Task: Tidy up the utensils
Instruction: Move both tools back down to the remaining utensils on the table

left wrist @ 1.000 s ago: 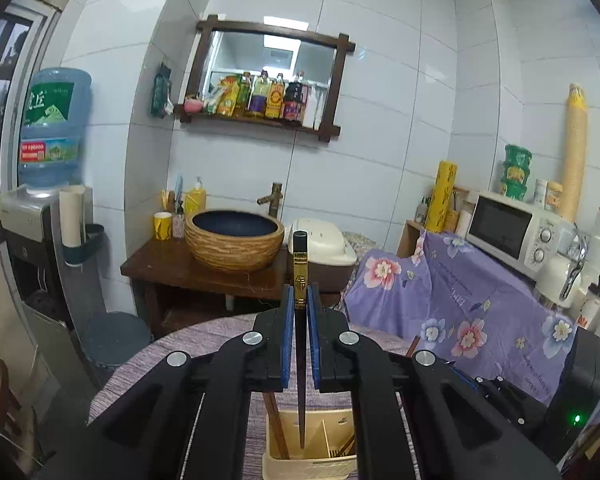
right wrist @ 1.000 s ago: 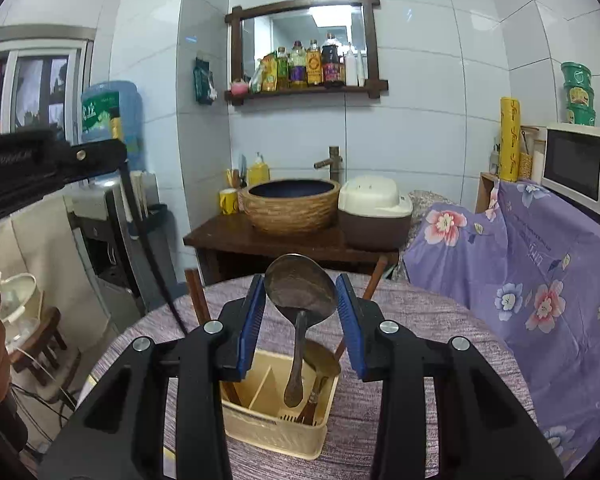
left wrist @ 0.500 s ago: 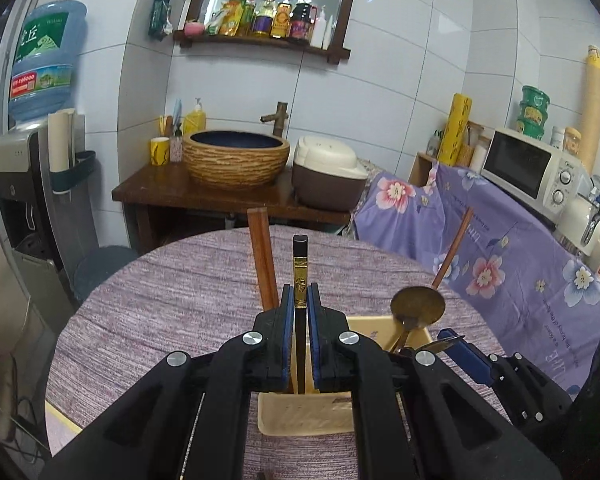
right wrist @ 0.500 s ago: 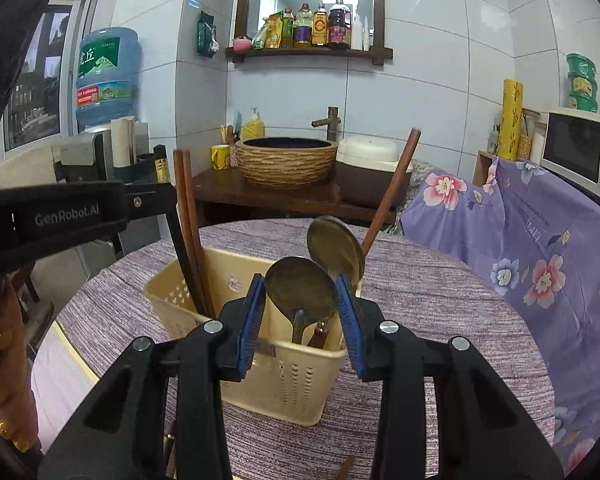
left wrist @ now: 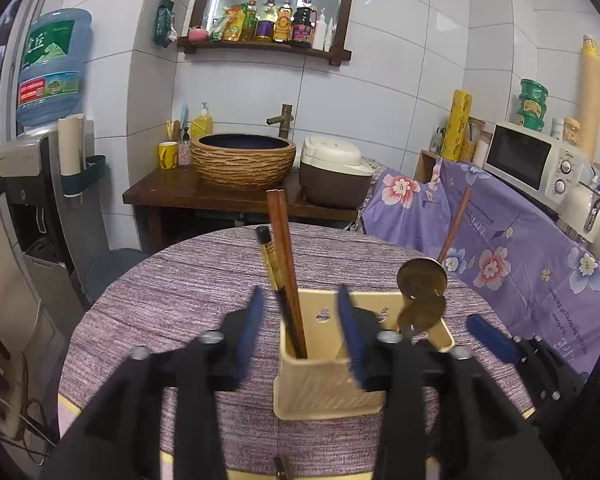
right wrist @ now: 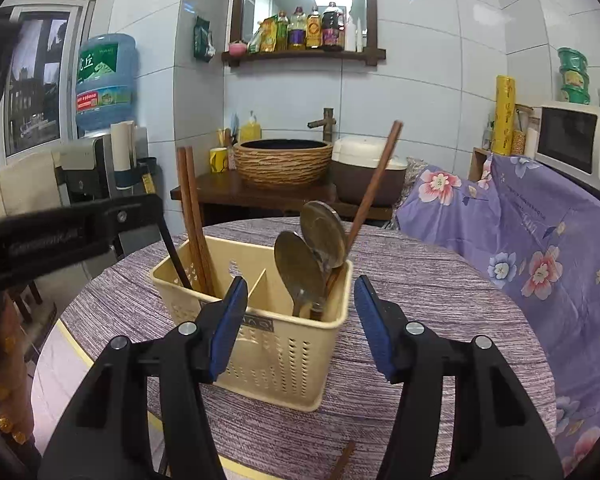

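A cream utensil caddy (left wrist: pixel 328 384) (right wrist: pixel 284 352) stands on the round table (right wrist: pixel 420 280). My left gripper (left wrist: pixel 300 320) hangs just above its left compartment, jaws opening. The black gold-banded chopstick (left wrist: pixel 269 258) leans there free beside two brown chopsticks (left wrist: pixel 288 264), touching neither pad. My right gripper (right wrist: pixel 302 320) is at the caddy's near wall, jaws also opening. The metal spoon (right wrist: pixel 300 268) it faces stands loose in the right compartment, beside a second spoon (right wrist: pixel 324 236) and one brown chopstick (right wrist: pixel 374 180).
A purple woven cloth covers the table. A loose chopstick (right wrist: pixel 342 460) lies at its near edge. A purple floral cloth (right wrist: pixel 540 248) drapes furniture at right, under a microwave (left wrist: pixel 528 160). A water dispenser (left wrist: pixel 48 128) stands left, a wooden sink stand (left wrist: pixel 228 192) behind.
Both grippers came down to the caddy and opened. The left let go of the black chopstick, the right let go of the spoon; both utensils now stand in the caddy.
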{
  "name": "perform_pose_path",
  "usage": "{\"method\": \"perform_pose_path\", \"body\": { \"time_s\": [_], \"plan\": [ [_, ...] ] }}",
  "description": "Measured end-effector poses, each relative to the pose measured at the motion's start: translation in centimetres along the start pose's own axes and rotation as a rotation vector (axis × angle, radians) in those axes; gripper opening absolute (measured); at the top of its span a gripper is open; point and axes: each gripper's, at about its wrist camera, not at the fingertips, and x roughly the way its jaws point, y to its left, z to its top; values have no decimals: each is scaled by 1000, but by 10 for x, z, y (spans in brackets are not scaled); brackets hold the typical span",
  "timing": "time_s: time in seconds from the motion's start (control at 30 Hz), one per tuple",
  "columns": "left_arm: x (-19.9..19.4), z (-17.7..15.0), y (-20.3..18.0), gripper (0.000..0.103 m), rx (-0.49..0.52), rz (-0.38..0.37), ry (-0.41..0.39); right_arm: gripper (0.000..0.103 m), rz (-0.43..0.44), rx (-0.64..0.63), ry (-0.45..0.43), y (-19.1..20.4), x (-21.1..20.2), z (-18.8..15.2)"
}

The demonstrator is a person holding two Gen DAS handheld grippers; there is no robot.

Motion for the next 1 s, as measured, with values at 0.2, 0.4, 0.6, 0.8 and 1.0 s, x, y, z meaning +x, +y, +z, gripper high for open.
{"method": "perform_pose_path", "body": {
  "time_s": [0.2, 0.4, 0.6, 0.8, 1.0],
  "plan": [
    [-29, -54, 22, 66, 4, 95, 62, 81, -69, 47, 88, -20, -36, -36],
    [-30, -131, 35, 64, -13, 123, 253, 85, -121, 130, 288, -35, -46, -101],
    [-31, -182, 20, 56, 7, 58, 370, 85, -116, 146, 381, -26, -52, -141],
    [-34, -194, 7, 54, 26, 36, 389, 85, -101, 153, 375, -21, -60, -152],
    [-31, -206, -2, 50, 45, 56, 407, 85, -102, 160, 380, -23, -60, -154]
  ]
}}
